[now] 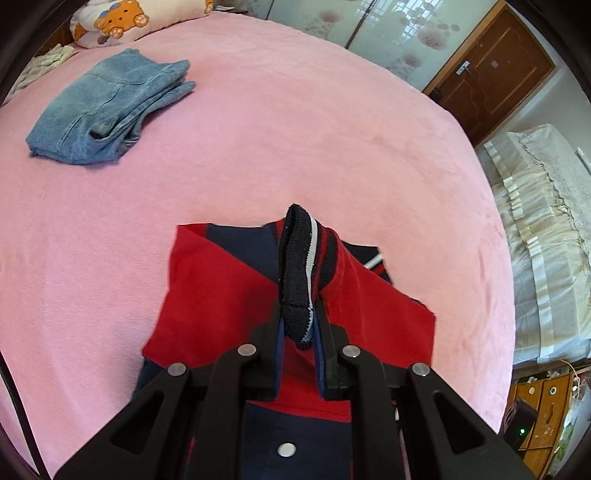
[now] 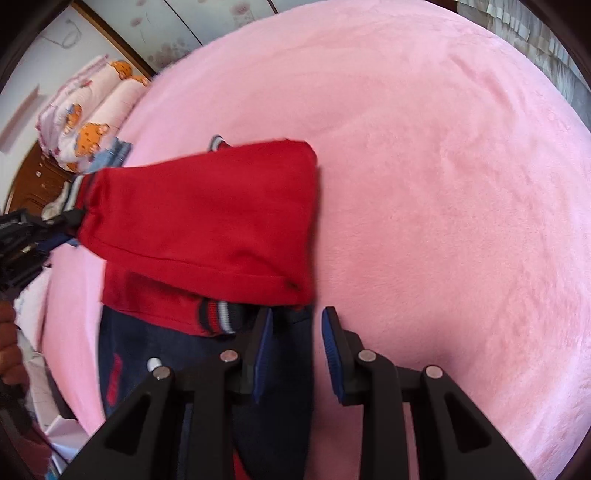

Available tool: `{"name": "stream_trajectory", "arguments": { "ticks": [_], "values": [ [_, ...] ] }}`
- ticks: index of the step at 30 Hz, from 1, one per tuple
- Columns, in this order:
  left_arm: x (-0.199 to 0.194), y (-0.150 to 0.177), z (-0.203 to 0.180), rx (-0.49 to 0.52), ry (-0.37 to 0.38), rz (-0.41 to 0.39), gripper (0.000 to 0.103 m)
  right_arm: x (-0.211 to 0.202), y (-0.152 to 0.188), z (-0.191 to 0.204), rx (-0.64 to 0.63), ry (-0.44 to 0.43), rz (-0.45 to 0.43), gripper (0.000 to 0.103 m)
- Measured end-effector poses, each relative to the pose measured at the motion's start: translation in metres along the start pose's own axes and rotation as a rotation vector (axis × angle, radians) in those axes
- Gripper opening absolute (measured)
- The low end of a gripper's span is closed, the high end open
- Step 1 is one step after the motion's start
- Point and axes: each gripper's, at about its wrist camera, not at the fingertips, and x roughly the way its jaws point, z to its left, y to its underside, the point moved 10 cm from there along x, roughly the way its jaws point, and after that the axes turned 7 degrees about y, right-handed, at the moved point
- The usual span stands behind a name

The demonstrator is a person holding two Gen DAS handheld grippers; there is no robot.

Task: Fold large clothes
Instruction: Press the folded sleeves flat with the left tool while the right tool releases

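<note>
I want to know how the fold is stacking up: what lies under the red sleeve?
Under the red sleeve lies the jacket's navy and red body, with a second striped cuff peeking out. Below is the pink blanket. How the covered layers lie cannot be seen.

Daylit bedroom, pink plush bed cover (image 1: 258, 110)

Brown panelled wooden door (image 1: 491, 70) beside frosted floral glass panels (image 1: 369, 33); cartoon-bear quilt (image 1: 122, 18) at the bed's far corner.
</note>
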Motion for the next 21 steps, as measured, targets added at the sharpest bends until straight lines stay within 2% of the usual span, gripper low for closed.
{"name": "stream_trajectory", "arguments": {
  "ticks": [6,9,11,13,17,21],
  "values": [
    [0.013,0.009,0.034,-0.047,-0.053,0.054,0.011,0.009,-0.012,0.001,-0.081,0.044,-0.05,0.027],
    [0.023,0.017,0.05,-0.075,-0.07,0.081,0.012,0.005,-0.017,0.009,-0.127,0.031,-0.1,0.012],
    [0.03,0.023,0.058,-0.086,-0.086,0.1,0.012,0.006,-0.016,0.01,-0.133,0.046,-0.1,0.011],
    [0.036,0.03,0.064,-0.096,-0.094,0.118,0.012,0.011,-0.014,0.004,-0.098,0.046,-0.08,0.01],
    [0.044,0.039,0.073,-0.095,-0.107,0.124,0.012,0.021,-0.01,-0.012,0.049,-0.028,-0.032,0.01],
    [0.055,0.039,0.077,-0.074,-0.111,0.134,0.013,0.028,-0.007,-0.012,0.066,-0.044,-0.014,0.01]
  ]
}}
